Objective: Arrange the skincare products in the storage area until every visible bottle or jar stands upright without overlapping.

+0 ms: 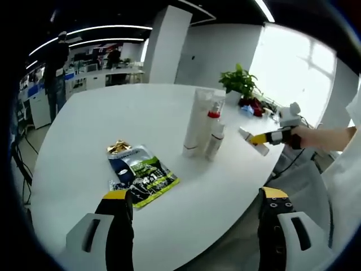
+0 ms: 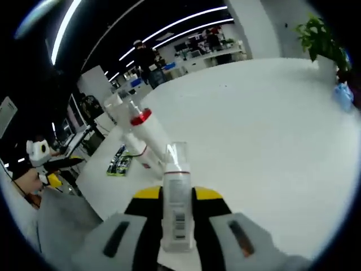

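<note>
Three skincare containers stand together mid-table: a tall white tube (image 1: 197,121), a bottle with a red band (image 1: 215,112) and a small white bottle (image 1: 215,142). My left gripper (image 1: 196,217) is open over the table's near edge, nothing between its jaws. Reaching in from the right, my right gripper (image 1: 256,139) is shut on a small white bottle (image 1: 246,134) held off to the right of the group. In the right gripper view, that clear-capped bottle (image 2: 178,169) sits clamped in my right gripper (image 2: 177,195), pointing at the red-banded bottle (image 2: 141,119) and the tube (image 2: 148,155).
A green sachet (image 1: 144,175) and a small gold packet (image 1: 119,147) lie flat near the table's front. A potted plant (image 1: 240,82) and red and blue items stand at the far right edge. The round white table (image 1: 124,113) has wide bare room. A person stands far behind.
</note>
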